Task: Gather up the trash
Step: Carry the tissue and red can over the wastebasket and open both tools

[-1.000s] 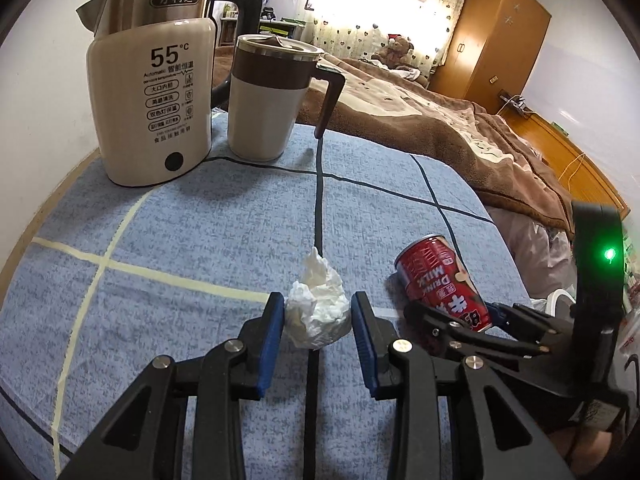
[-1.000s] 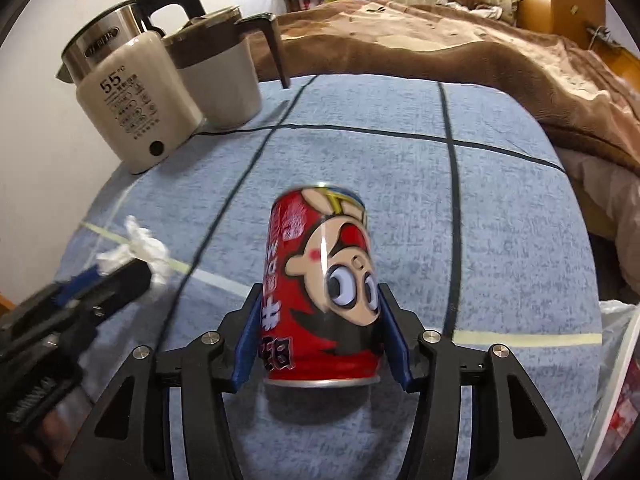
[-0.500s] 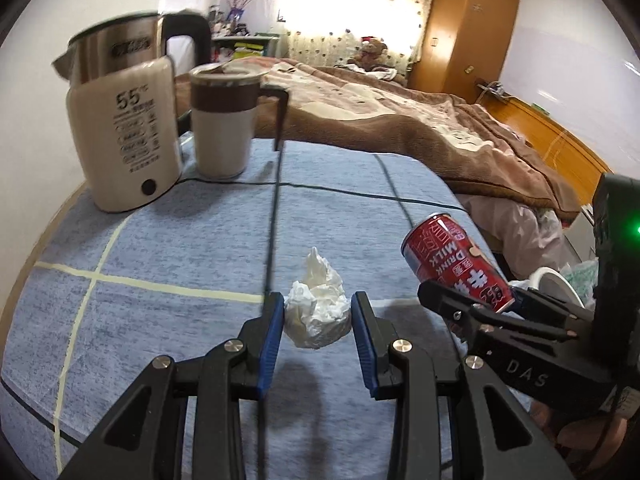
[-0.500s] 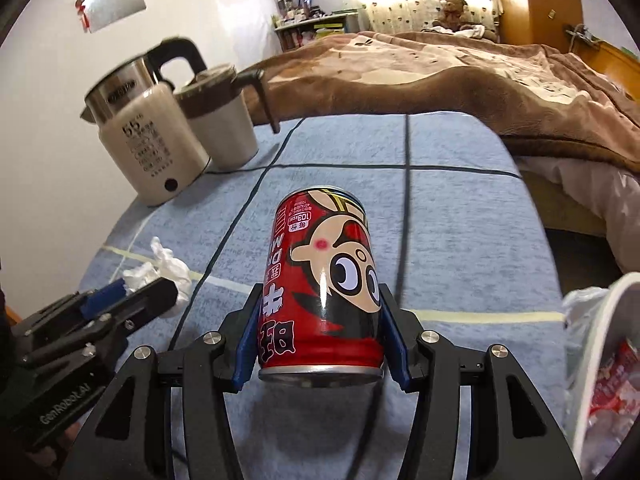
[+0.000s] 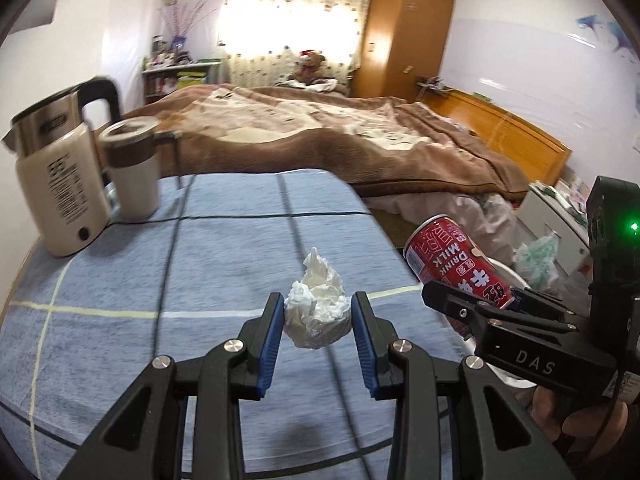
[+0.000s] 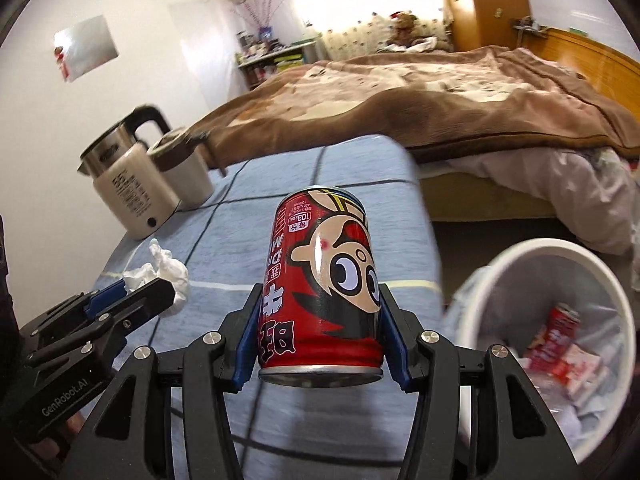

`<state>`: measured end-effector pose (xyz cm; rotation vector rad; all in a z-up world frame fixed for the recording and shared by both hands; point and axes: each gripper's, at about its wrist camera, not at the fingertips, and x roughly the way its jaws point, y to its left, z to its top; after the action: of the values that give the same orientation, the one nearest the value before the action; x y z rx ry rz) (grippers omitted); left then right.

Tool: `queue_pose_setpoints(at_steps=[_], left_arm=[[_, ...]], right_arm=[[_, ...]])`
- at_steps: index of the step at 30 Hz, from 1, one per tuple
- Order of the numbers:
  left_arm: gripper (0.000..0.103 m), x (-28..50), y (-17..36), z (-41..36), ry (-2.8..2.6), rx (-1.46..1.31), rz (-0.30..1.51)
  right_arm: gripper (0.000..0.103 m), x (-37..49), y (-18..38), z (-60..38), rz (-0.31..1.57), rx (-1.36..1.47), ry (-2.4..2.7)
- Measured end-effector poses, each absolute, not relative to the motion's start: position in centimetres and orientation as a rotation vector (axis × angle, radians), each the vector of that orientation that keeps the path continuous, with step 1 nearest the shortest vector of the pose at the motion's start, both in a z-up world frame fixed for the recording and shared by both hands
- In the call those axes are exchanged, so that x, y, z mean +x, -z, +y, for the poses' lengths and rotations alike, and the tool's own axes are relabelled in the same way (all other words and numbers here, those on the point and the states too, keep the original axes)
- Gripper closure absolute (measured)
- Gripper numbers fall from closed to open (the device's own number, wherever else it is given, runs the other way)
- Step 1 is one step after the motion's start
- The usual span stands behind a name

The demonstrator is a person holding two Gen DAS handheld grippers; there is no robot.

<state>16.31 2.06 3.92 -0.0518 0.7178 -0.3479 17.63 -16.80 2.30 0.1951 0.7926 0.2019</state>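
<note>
Carrying both finds clear of the table, the left gripper (image 5: 317,326) is pinching the crumpled tissue (image 5: 316,316) while the right gripper (image 6: 320,334) is clamping the red can (image 6: 320,292), likely heading for the white bin (image 6: 600,280) just beside the table edge.

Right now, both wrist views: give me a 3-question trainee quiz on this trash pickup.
1. True or false: the left gripper is shut on the crumpled tissue.
2. What does the right gripper hold? A) a mug B) a red can C) a kettle
3. Fill in: seen from the right wrist, the white bin is off the table edge to the ____ of the red can, with wrappers already inside.

Key:
1. True; its pads press both sides of the tissue.
2. B; the kettle and mug stand at the table's far corner.
3. right
</note>
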Motion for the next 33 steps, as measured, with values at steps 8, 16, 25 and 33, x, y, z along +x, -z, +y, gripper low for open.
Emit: queue_pose_setpoints(at_steps=[8,16,25,33], left_arm=[[0.067,16.2,-4.0,-5.1,0.49,-0.03,0.727],[0.067,16.0,-3.7,-11.5,0.592,0.009,0.75],[0.067,15.7,-2.7,-16.6,0.655,0.055,0.789],[0.062,16.6,-1.3,-18.9,0.646,0.073,0.843]], right_arm=[[0.05,14.3,-3.7,-25.5,0.755,0.206,-0.047],[0.05,12.0,-3.3,-32.4,0.751,0.252,0.088],[0.05,11.3,-0.9,-35.8,0.824,0.263,0.135],[0.049,12.0,1.6,-36.9,0.894,0.25,0.134]])
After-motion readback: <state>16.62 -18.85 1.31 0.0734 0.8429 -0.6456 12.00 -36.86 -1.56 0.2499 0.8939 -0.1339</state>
